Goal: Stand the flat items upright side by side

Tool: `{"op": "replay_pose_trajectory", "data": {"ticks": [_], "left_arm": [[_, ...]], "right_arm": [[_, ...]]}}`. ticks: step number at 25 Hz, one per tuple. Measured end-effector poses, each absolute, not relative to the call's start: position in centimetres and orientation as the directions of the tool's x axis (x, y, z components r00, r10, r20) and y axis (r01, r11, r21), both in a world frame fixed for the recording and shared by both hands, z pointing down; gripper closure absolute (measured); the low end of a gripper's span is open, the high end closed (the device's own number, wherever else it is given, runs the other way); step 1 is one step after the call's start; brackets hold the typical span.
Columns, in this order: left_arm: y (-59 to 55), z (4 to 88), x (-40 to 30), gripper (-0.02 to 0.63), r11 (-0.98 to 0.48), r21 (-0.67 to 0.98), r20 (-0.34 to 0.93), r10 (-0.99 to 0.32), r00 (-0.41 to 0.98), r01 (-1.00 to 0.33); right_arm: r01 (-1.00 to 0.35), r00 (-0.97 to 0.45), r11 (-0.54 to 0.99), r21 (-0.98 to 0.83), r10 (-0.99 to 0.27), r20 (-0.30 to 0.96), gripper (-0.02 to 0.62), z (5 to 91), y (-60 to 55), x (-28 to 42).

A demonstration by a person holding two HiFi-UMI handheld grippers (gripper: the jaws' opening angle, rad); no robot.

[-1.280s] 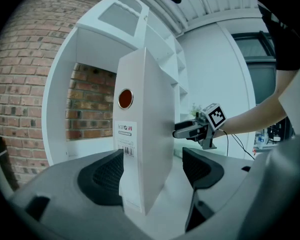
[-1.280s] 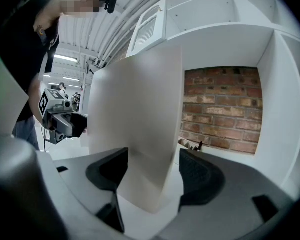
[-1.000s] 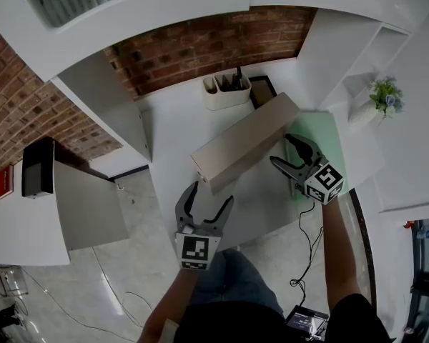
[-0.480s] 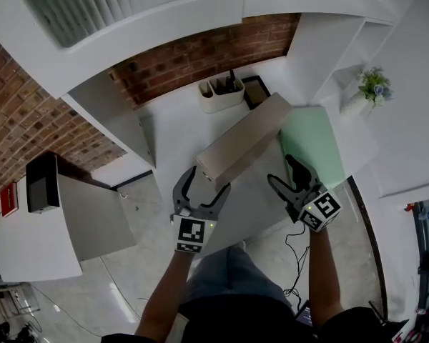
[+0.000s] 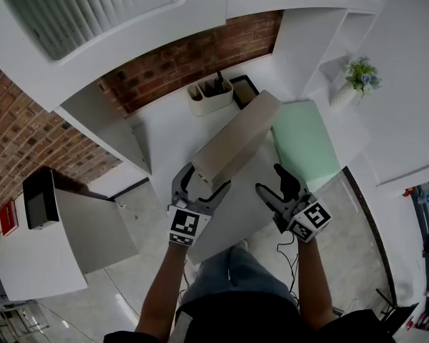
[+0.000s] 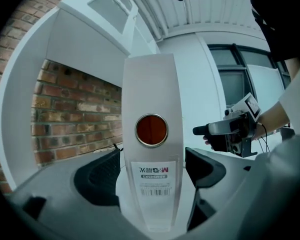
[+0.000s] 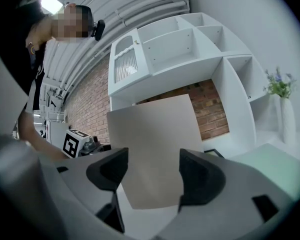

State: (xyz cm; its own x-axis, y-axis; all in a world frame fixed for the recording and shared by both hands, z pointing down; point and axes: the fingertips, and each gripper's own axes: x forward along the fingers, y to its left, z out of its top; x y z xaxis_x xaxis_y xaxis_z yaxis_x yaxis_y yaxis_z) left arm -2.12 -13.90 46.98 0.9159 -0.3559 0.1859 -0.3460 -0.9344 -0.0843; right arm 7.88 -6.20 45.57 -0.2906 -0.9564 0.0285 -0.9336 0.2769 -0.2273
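At the left, the left gripper (image 5: 206,180) faces the narrow spine end of the box file (image 5: 236,138). Its fingers have just been opening and now stand wide apart. The spine, with its round finger hole and label, sits between them, but neither pad presses on it, so we read this as a release and not a grip. The box file stands upright on its long edge on the white counter (image 5: 168,131), running diagonally away from the person towards the brick wall. To the right of the box file, the right gripper (image 5: 268,179) points at its broad face. Its fingers are spread and hold nothing, and they stand clear of the box. Further right, the green flat item (image 5: 304,141) lies flat on the counter, near the far end of the box file. We judge that the first item is placed and the second is not yet raised. The next move calls for taking the green item by an edge, tipping it upright, and setting it parallel to the box file without knocking that over.
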Motion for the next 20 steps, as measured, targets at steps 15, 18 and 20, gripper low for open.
{"op": "replay_pose_trajectory", "data": {"ticks": [15,18,20], "left_arm": [[-14.3,47.3,1.5,0.236,-0.963,-0.086,0.191,-0.268,0.944,-0.256],[-14.5,47.3,1.8,0.242,-0.959,-0.084,0.181,-0.283,0.942,-0.272],[-14.6,47.2,1.8,0.302,-0.956,-0.079,0.176,-0.292,0.940,-0.282]], "right_arm": [[-0.944,-0.255,0.230,-0.238,-0.964,0.077,0.296,46.9,-4.5,8.3],[-0.938,-0.250,0.219,-0.269,-0.965,0.085,0.296,47.5,-4.2,8.4],[-0.936,-0.252,0.220,-0.275,-0.964,0.087,0.296,47.6,-4.1,8.5]]}}
